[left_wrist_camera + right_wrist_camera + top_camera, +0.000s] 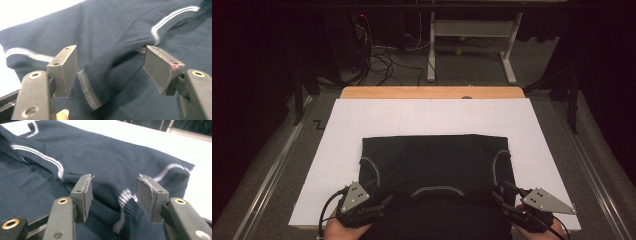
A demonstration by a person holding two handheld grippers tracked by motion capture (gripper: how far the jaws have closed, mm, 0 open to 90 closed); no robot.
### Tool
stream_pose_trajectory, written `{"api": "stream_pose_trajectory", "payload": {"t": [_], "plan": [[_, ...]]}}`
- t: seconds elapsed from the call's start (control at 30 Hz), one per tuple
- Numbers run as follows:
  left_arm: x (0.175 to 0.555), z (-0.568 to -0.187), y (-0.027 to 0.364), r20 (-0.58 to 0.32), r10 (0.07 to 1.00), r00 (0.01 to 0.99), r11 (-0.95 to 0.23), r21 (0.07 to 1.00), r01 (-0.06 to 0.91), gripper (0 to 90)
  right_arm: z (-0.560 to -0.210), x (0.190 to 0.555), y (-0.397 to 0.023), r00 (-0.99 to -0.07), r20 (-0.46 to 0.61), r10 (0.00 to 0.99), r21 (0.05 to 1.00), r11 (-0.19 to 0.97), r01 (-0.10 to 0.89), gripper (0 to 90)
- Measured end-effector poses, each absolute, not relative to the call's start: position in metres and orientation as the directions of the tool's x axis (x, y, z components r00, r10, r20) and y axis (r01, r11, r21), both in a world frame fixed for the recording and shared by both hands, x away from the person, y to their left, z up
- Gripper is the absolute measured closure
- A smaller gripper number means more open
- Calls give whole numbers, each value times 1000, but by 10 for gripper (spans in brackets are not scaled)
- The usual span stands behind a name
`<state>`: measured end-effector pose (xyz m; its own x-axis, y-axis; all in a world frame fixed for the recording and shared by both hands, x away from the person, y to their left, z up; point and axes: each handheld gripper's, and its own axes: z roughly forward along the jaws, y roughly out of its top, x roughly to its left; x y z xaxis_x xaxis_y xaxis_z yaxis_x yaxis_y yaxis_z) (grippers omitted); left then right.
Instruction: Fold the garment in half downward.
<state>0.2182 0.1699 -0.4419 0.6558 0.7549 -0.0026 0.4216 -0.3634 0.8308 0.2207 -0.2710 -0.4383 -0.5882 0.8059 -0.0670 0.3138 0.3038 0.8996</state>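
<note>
A dark navy garment point(434, 160) with white striped trim lies folded on a white sheet point(362, 125). My left gripper point(384, 200) is at the garment's near left corner. In the left gripper view its jaws stand open point(110, 67), with a striped fold of the garment point(112, 37) lying loose between the pads. My right gripper point(503, 194) is at the near right corner. In the right gripper view it is open too point(113, 192), and a striped edge of the garment point(100, 157) runs between its pads without being pinched.
The white sheet covers a wooden table point(432, 92) and shows bare at the far end and both sides. Metal rails point(272, 170) run along the table's sides. Beyond it stand a white desk frame point(467, 30) and floor cables point(377, 60).
</note>
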Motion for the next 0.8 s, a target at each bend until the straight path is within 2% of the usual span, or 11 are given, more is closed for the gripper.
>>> {"api": "stream_pose_trajectory", "payload": {"t": [0.23, 0.43, 0.53, 0.67, 0.8], "plan": [[226, -439, 137, -11, 704, 710, -376, 842, 386, 261, -427, 224, -236, -643, -92, 760, 908, 330, 259, 470], [245, -452, 105, -51, 684, 728, -409, 799, 440, 268, -437, 239, -196, -679, -106, 727, 868, 401, 293, 472], [250, -460, 94, -29, 693, 720, -444, 770, 458, 274, -446, 245, -181, -693, -112, 712, 841, 440, 316, 484], [248, -467, 89, 18, 692, 722, -492, 743, 453, 332, -459, 249, -172, -696, -141, 704, 794, 500, 345, 500], [248, -468, 92, 8, 693, 721, -483, 747, 456, 434, -467, 251, -172, -689, -147, 710, 772, 517, 368, 608]]}}
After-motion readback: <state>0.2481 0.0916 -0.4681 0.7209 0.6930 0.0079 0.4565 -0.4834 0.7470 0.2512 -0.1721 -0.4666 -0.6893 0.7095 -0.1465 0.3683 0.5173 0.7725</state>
